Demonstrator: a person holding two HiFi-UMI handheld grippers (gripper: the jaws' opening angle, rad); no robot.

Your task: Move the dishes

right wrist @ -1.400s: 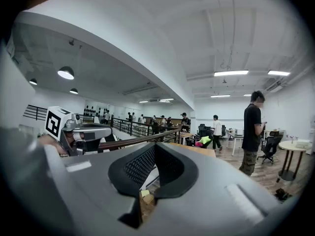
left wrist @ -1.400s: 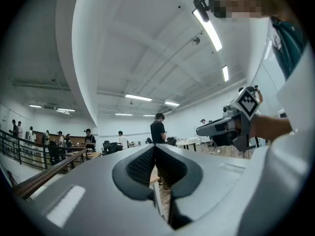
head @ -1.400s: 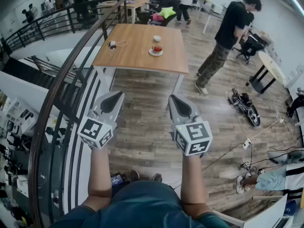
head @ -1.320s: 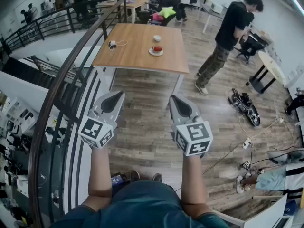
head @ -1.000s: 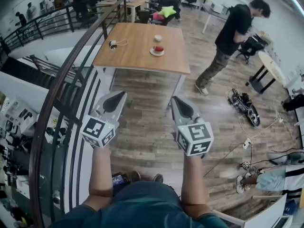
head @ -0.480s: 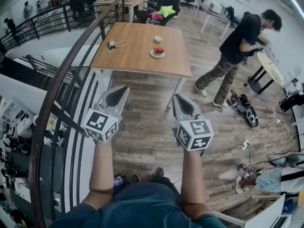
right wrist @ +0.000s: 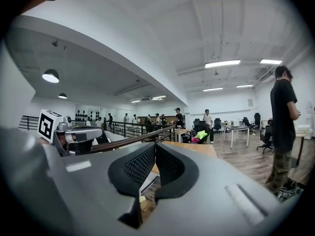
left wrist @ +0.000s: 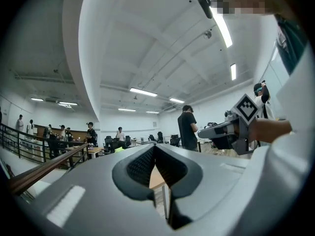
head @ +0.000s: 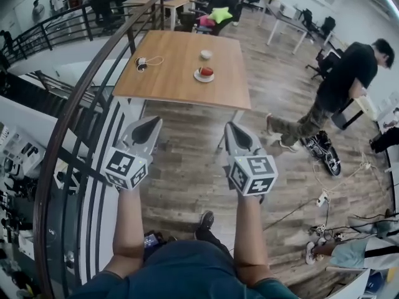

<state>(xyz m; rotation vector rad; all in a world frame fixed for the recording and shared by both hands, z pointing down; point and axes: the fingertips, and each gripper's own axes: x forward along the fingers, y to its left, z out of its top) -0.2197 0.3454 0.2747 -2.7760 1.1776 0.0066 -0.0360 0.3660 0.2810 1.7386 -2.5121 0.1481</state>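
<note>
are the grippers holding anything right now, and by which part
Nothing is held: left gripper and right gripper are both shut and empty, short of the table.

On the table (head: 171, 83), a bowl (head: 206, 54) sits beyond what seems a plate (head: 203, 76).

A wooden desk (head: 177, 73) with a plain rectangular top stands on white legs on the wood-plank floor (head: 187, 167). Most of its top is bare. Toward the far right side sits a small white cup (head: 206, 54), and just nearer than it a white saucer (head: 201, 78) carrying a red object (head: 206, 71) that is too small to identify. Well apart from both, at the left edge, lies a loose white cable (head: 151, 60) with a dark round piece at its end.
</note>
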